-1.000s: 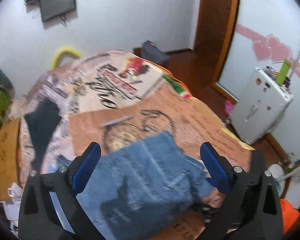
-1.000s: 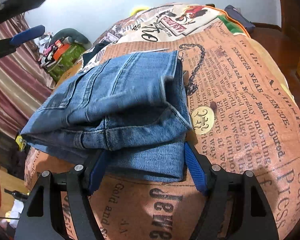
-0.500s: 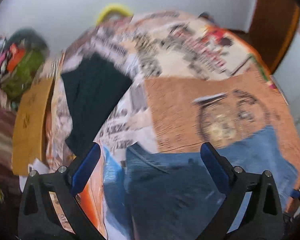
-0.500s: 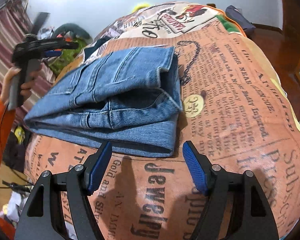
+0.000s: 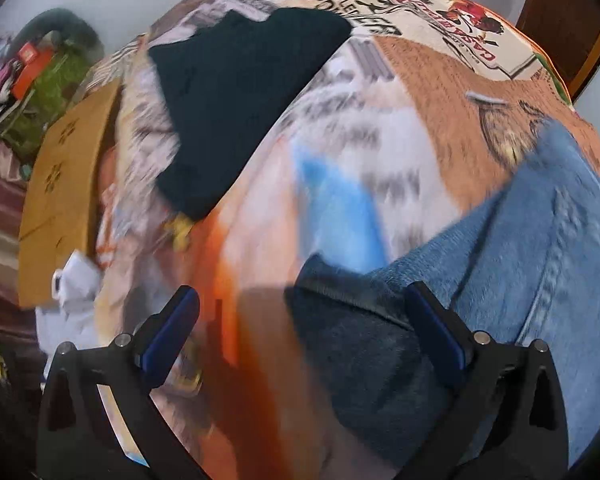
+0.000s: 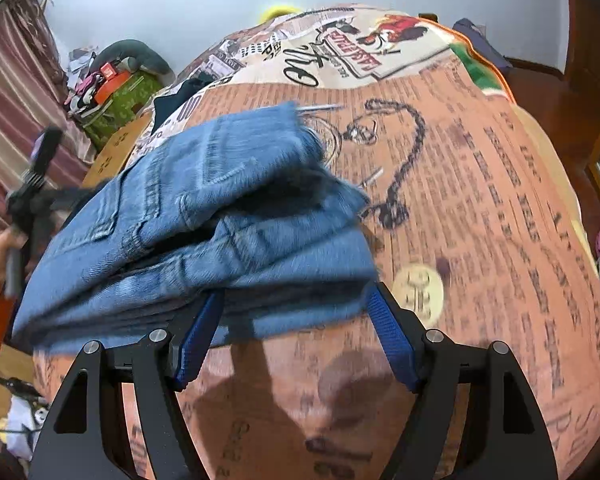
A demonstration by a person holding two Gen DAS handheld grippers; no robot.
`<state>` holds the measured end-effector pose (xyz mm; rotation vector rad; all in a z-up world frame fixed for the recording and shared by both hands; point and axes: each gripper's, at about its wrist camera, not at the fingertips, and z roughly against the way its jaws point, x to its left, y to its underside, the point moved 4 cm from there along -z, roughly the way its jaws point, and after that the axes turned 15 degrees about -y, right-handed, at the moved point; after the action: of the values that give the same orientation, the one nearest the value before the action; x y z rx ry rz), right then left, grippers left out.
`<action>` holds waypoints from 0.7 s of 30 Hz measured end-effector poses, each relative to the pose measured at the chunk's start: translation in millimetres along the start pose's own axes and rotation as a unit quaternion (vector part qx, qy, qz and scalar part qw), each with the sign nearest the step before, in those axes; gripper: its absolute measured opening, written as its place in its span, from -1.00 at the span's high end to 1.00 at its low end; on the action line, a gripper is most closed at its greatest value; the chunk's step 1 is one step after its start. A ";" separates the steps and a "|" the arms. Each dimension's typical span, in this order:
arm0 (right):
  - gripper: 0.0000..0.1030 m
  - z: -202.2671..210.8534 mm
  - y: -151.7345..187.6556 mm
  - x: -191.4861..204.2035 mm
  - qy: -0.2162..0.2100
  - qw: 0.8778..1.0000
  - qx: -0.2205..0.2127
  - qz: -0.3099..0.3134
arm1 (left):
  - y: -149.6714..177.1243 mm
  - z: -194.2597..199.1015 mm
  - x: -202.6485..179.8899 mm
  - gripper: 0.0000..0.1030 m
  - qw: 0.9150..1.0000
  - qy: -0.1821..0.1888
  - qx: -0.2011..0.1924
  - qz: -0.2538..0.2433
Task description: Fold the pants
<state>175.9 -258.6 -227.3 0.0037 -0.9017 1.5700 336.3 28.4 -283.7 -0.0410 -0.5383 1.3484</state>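
Note:
The blue jeans (image 6: 204, 216) lie folded in a thick stack on the printed bedspread (image 6: 480, 208). My right gripper (image 6: 296, 332) is open, its blue pads at the near edge of the stack, holding nothing. In the left wrist view the jeans (image 5: 520, 280) fill the lower right. My left gripper (image 5: 304, 324) is open and empty, low over the jeans' corner and the bedspread (image 5: 432, 80). The left gripper also shows at the far left of the right wrist view (image 6: 36, 176), held in a hand.
Dark pants (image 5: 236, 100) lie flat on the bedspread beyond the jeans. A cardboard sheet (image 5: 60, 184) leans at the bed's left side. Green bags and clutter (image 6: 116, 92) stand by the wall. A wooden door frame (image 6: 588, 40) is at right.
My left gripper swung left and dropped low beside the jeans' corner. My right gripper, which had backed off half a second ago, moved forward again to the stack's near edge. Both stayed open.

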 end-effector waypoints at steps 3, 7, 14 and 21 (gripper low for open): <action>-0.39 6.7 1.4 7.0 -0.019 1.000 -0.011 0.009 | 39.0 24.7 14.4 -1.00 1.000 0.002 0.002 0.027; -0.39 15.0 4.0 15.5 -0.028 0.999 -0.017 0.020 | 84.5 58.2 17.5 -1.00 0.998 0.015 -0.008 0.054; -0.39 28.2 -0.2 25.1 -0.028 0.999 -0.025 0.038 | 109.7 92.6 -8.7 -0.99 0.996 0.039 -0.017 0.079; -0.39 26.0 -26.9 35.4 -0.030 0.997 -0.029 0.058 | 59.1 124.1 -3.1 -0.99 0.990 0.037 -0.091 0.098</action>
<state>177.7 -244.7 -177.8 -0.0443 -1.0095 1.6578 233.4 5.5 -195.4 -0.2987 -0.6043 1.4787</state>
